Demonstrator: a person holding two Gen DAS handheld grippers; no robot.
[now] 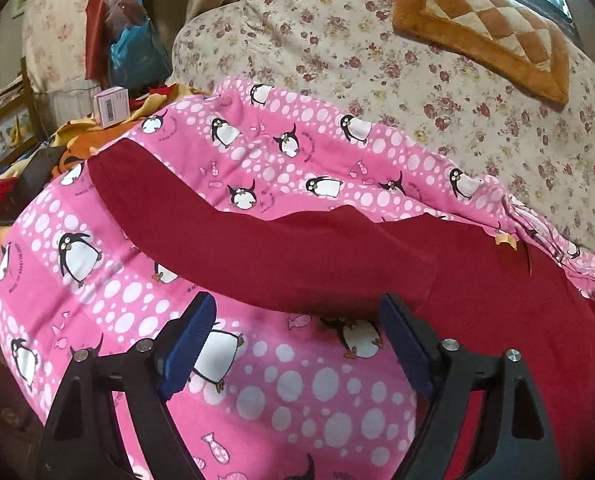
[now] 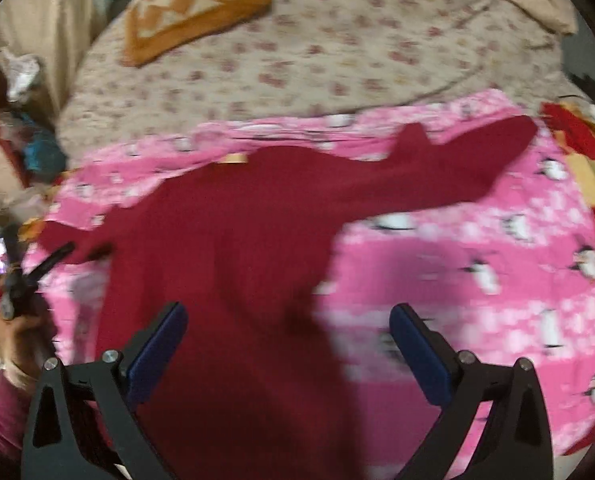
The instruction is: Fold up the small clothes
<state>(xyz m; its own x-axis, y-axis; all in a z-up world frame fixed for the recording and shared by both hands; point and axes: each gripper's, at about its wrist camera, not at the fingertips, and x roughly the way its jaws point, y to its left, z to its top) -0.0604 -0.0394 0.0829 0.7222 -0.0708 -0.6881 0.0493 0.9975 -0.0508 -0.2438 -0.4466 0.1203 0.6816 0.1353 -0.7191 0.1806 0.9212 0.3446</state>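
Note:
A dark red long-sleeved top (image 2: 237,240) lies spread flat on a pink penguin-print sheet (image 2: 477,280). One sleeve (image 2: 477,160) stretches to the far right in the right wrist view; in the left wrist view a sleeve (image 1: 257,248) runs across to the left over the pink sheet (image 1: 117,300). My left gripper (image 1: 297,312) is open and empty, just in front of the sleeve's lower edge. My right gripper (image 2: 289,320) is open and empty above the top's body. The right wrist view is blurred. The left gripper (image 2: 57,256) also shows at its left edge.
A floral bedspread (image 1: 457,100) lies beyond the pink sheet, with an orange checked cushion (image 1: 489,28) on it. A pink box (image 1: 111,106) and piled clothes (image 1: 37,168) lie at the far left. An orange-red blanket (image 2: 585,168) lies at the right.

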